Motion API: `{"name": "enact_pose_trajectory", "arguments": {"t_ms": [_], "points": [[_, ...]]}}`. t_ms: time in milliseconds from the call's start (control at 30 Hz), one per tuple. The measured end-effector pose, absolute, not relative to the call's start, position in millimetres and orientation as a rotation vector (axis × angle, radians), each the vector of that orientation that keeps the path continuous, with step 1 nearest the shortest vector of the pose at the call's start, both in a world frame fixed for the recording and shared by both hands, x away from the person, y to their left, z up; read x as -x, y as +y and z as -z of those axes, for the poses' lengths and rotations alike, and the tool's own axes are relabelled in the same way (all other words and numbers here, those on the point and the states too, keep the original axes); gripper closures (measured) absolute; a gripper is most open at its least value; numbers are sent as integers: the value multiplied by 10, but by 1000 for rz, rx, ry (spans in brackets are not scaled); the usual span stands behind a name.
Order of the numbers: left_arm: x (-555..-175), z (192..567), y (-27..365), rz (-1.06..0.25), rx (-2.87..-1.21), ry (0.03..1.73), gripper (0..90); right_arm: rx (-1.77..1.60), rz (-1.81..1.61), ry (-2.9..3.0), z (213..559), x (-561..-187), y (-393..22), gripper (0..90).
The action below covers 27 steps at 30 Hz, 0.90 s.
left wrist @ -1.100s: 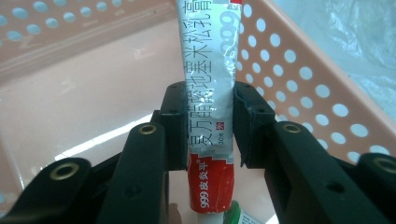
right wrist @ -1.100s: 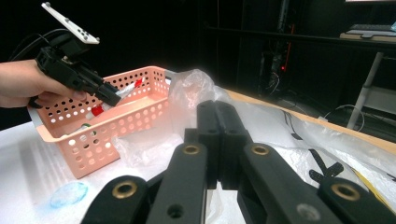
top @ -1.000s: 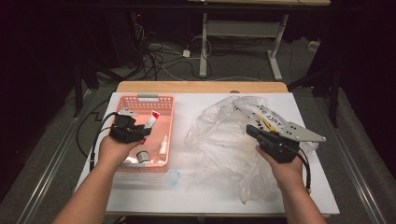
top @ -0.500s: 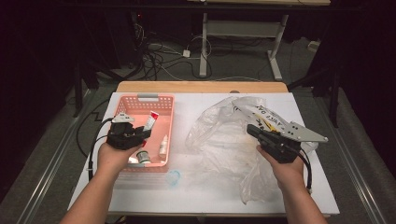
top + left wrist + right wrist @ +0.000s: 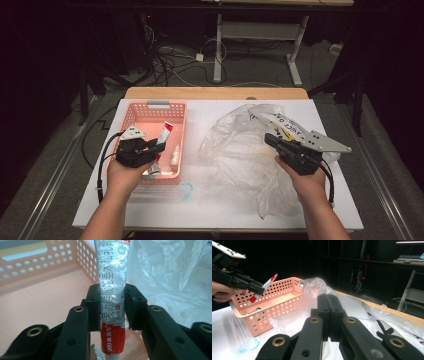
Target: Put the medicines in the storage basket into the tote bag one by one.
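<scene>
- We work at a white table (image 5: 220,210) in a dark room.
- The left gripper (image 5: 110,307) is clamped on a tube (image 5: 111,290), held over the pink basket (image 5: 131,116).
- The right gripper (image 5: 328,315) has its jaws together, seemingly pinching the clear bag (image 5: 240,150).
- We judge the tube light, soft and dentable; we grip it mid-body, gently.

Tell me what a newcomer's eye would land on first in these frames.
Probably the red and silver ointment tube, clamped between the black jaws of the left gripper and held over the pink perforated plastic basket at the table's left. Next, the big crumpled clear plastic bag spread over the white tabletop's right half, where the right gripper sits with jaws closed.
</scene>
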<state>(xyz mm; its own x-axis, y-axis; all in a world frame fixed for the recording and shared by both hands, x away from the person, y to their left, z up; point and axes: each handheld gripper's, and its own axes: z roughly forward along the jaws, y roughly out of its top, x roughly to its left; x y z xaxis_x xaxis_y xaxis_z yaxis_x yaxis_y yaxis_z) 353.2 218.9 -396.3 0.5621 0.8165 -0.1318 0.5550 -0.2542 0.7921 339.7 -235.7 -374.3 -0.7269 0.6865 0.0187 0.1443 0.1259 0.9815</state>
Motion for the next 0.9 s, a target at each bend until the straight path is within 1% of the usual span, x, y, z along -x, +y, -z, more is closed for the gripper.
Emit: {"name": "enact_pose_trajectory", "arguments": {"t_ms": [267, 433, 767, 900], "points": [[-3446, 3976, 2198, -436, -1909, 1057, 669, -804, -1630, 1972, 3753, -3403, -2351, 900], [-3373, 3927, 2179, -394, -1860, 1014, 669, -814, -1625, 1969, 3758, -3410, -2354, 900], [-3218, 3822, 1976, -374, -1858, 951, 668, -813, -1646, 1956, 3730, -3387, -2382, 900], [-3169, 3848, 1826, -381, -1899, 916, 668, -799, -1651, 1955, 3722, -3384, -2380, 900]]}}
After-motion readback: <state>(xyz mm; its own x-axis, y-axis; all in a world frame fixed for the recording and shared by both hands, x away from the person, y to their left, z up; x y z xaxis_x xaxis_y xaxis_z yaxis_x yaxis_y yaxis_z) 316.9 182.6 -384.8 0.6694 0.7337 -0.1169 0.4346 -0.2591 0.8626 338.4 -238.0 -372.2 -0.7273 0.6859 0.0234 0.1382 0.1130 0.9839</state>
